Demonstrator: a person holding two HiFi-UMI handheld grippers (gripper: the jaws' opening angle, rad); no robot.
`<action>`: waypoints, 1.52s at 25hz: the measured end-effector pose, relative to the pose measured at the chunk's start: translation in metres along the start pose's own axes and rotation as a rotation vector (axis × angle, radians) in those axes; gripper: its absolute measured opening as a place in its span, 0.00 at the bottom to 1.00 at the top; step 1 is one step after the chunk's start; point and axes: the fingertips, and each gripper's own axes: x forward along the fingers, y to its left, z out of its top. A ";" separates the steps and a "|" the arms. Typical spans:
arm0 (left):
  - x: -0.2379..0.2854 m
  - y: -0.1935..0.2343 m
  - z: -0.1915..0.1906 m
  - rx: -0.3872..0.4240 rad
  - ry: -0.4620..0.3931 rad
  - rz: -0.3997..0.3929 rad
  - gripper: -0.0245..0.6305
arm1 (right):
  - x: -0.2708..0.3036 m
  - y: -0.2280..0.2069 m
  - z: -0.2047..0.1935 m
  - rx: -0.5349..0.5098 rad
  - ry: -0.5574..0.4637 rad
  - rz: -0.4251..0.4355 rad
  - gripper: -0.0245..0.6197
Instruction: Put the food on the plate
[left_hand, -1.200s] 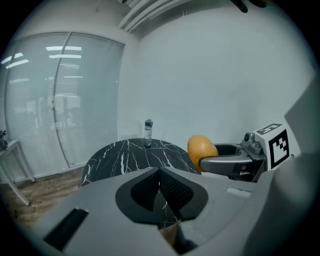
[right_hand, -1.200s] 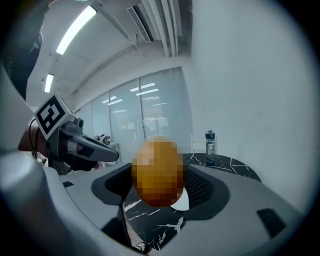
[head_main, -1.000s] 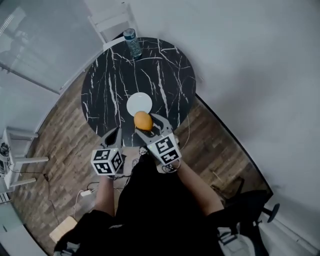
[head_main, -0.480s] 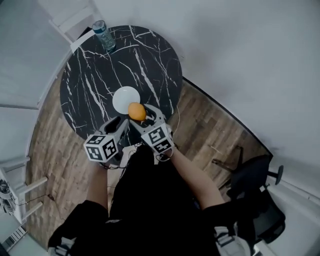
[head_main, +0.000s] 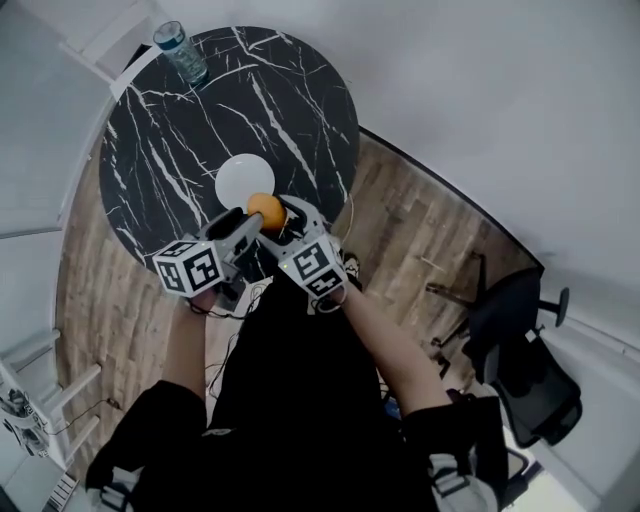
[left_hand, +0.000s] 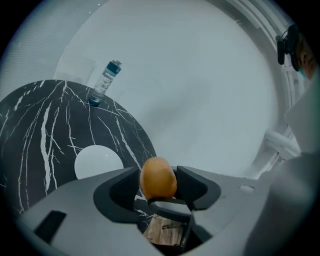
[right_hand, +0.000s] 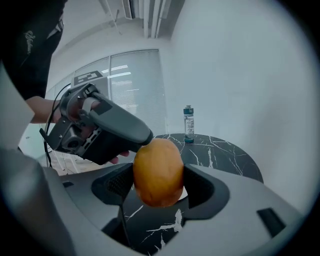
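An orange, egg-shaped fruit (head_main: 264, 207) hangs over the near edge of the black marble table (head_main: 200, 110), just short of the white plate (head_main: 238, 180). My right gripper (head_main: 270, 216) is shut on the fruit (right_hand: 158, 170), with both pads pressed to its sides. My left gripper (head_main: 243, 223) points at it from the left, with its tip close beside it. Its jaws are opening. In the left gripper view the fruit (left_hand: 157, 176) shows in the gap between them, with a right finger (left_hand: 169, 208) under it. The plate (left_hand: 98, 161) is empty.
A water bottle (head_main: 181, 52) stands at the table's far edge. A black office chair (head_main: 525, 360) is on the wooden floor to the right. A white rack (head_main: 30, 385) stands at the lower left. Cables lie on the floor by the person's feet.
My left gripper has swung in from the lower left until its tip is beside the fruit. The right gripper has carried the fruit a little closer to the plate.
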 end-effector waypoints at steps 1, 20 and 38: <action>0.002 0.002 0.000 -0.002 0.009 -0.010 0.38 | 0.003 0.003 0.000 0.003 -0.001 0.004 0.51; 0.002 0.050 0.032 0.080 0.026 -0.014 0.37 | 0.061 0.004 0.011 0.031 0.040 -0.025 0.51; 0.007 0.078 0.074 0.625 0.093 0.206 0.37 | 0.047 -0.042 0.001 0.148 0.041 -0.198 0.03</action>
